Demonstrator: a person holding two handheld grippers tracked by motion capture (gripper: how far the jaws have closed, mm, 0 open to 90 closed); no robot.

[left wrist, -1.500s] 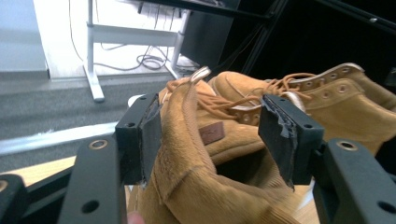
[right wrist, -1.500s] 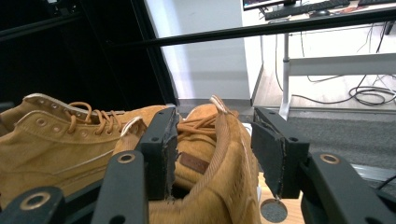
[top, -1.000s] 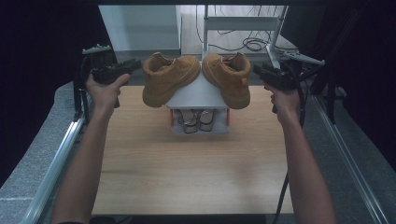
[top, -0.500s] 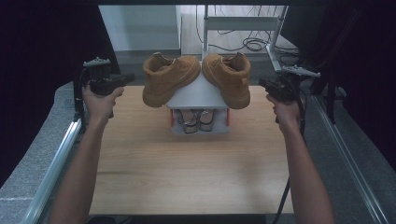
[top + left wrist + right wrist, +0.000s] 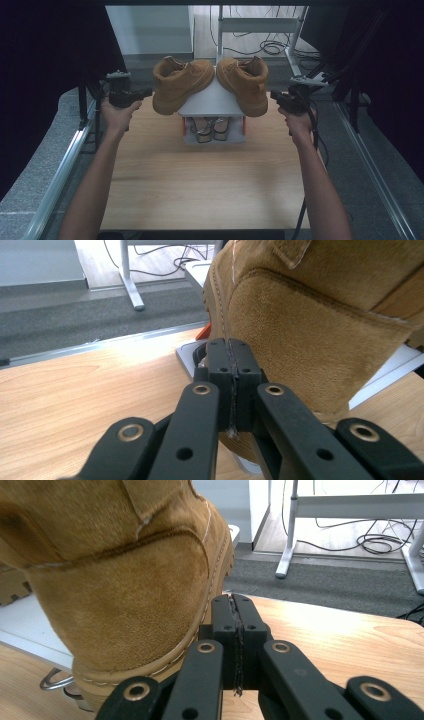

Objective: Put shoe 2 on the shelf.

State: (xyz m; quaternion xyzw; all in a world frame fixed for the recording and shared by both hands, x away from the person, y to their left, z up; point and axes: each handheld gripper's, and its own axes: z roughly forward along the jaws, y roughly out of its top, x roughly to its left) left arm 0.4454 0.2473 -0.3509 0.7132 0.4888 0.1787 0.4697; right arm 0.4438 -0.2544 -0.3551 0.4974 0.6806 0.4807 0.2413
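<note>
Spanning most of the scene, the pale wood-grain worktop [image 5: 200, 180] is smooth and flat, edged left and right by metal rails. At its far middle stands a small white shoe rack [image 5: 212, 102] with a roof-shaped top of two sloping panels; a pair of strappy sandals [image 5: 209, 126] sits on the shelf beneath.

Two tan boots lie on those slopes, toes meeting at the ridge. The left boot [image 5: 177, 85] leans down the left panel and the right boot [image 5: 245, 85] down the right one, heels lowest. Both are napped suede, soft and matte, with pale stitching, a padded collar and a thick lugged rubber sole.

The left claw [image 5: 148, 92] is held just beside the left boot's heel, and in the left gripper view its black jaws are pressed together with nothing between them [image 5: 230, 367], close against the suede. The right claw [image 5: 274, 95] sits just beside the right boot's heel, likewise clenched on nothing [image 5: 235, 622]. Whether either tip actually touches a boot, I cannot tell.

Risks, as I judge them: the boots rest on smooth tilted panels, so a nudge from a clenched claw could send one sliding off onto the worktop. Jaws that stay pressed together cannot take a heel, so they would have to spread first. Suede over padding gives under pressure, so a shallow pinch on the collar may slip. The light rack could also shift if a boot is dragged instead of lifted.
</note>
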